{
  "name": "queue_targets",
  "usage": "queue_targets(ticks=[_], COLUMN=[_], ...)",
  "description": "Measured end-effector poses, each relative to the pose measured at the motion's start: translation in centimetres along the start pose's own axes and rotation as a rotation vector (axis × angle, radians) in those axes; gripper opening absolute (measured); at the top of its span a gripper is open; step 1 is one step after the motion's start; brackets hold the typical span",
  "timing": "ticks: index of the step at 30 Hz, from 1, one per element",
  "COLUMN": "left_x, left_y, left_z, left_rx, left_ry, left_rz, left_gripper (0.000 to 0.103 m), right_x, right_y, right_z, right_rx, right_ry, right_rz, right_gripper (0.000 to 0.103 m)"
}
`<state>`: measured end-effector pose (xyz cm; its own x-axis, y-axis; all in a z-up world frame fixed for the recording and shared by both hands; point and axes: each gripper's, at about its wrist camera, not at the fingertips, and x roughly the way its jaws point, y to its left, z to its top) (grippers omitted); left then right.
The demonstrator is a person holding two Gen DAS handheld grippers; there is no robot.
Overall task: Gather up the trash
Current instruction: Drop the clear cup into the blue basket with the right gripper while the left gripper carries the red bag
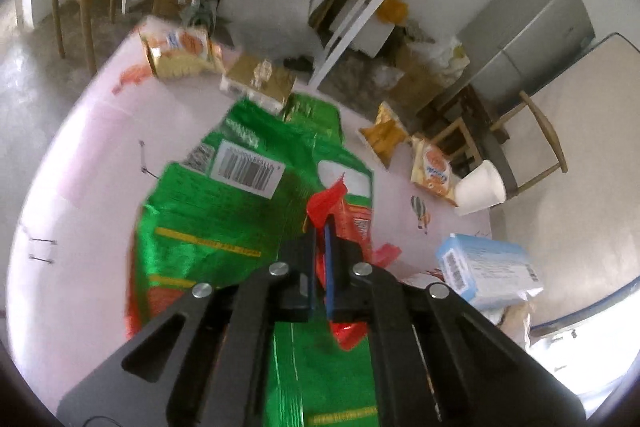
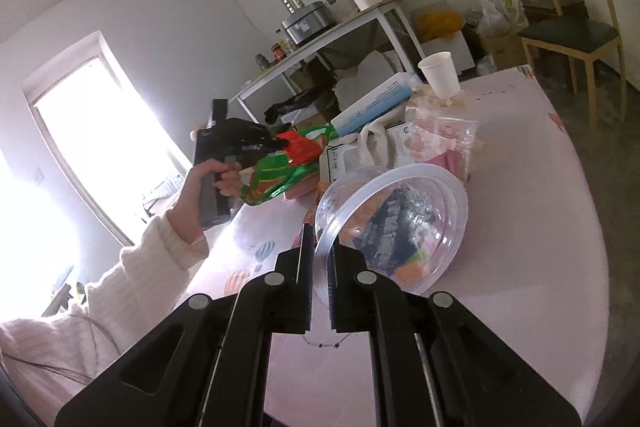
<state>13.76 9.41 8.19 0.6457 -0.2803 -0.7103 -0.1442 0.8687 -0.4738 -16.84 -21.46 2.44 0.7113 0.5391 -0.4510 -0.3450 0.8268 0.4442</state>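
Note:
My left gripper [image 1: 319, 241] is shut on the red edge of a large green and red snack bag [image 1: 224, 211], which hangs above the pink table [image 1: 80, 163]. The right wrist view shows that gripper [image 2: 276, 143] holding the bag [image 2: 280, 167] in the air. My right gripper [image 2: 319, 255] is shut on the rim of a clear plastic bowl [image 2: 400, 223], tilted on its side with wrappers inside.
Snack packets [image 1: 180, 53], a gold wrapper [image 1: 384, 135], a white paper cup [image 1: 480, 187] and a blue box [image 1: 488, 271] lie on the table. Chairs, a white shelf and a fridge stand around it. Another cup [image 2: 440, 73] and a clear bag [image 2: 440, 135] sit behind the bowl.

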Motion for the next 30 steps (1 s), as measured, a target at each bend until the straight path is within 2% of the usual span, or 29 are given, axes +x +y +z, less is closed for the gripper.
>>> queue_targets(ticks=[5,11,16,19,22,24,27,30], left_x=[-6.3,-16.0,-21.2,-22.2,-21.6,-20.5,-17.6,-14.8], left_y=[-2.7,-8.4,-13.6,-16.4,-18.3,-19.2,-21.2,-22.7], left_z=[-1.7,-7.6,-13.8,-17.6,-21.9,-25.3,-31.9,-37.1], left_rx=[0.089,0.295,0.466,0.537,0.574,0.606,0.676,0.717], left_ry=[-0.112,-0.247,-0.233,-0.168,-0.061,0.013,0.176,0.315], left_rz=[-0.034,-0.159,-0.302,-0.399,-0.516,-0.58,-0.655,-0.681], left_gripper=[0.001,0.001,0.001,0.001,0.001,0.001,0.001,0.001], right_x=[-3.8,-10.6,-16.7,-19.8,-22.4,-24.4,-27.1,-28.2], right_y=[0.7,0.6,0.3,-0.4,-1.3,-2.3,-4.1,-6.2], right_z=[-1.0,-3.3,-6.1,-8.0,-10.0,-11.9,-15.0,-18.6], right_rx=[0.01,0.04,0.069,0.105,0.154,0.206,0.3,0.388], right_ry=[-0.056,-0.135,-0.211,-0.237,-0.26,-0.272,-0.264,-0.211], right_rz=[-0.032,-0.106,-0.197,-0.264,-0.333,-0.424,-0.5,-0.585], right_gripper=[0.006,0.007,0.007,0.007,0.007,0.007,0.007,0.007])
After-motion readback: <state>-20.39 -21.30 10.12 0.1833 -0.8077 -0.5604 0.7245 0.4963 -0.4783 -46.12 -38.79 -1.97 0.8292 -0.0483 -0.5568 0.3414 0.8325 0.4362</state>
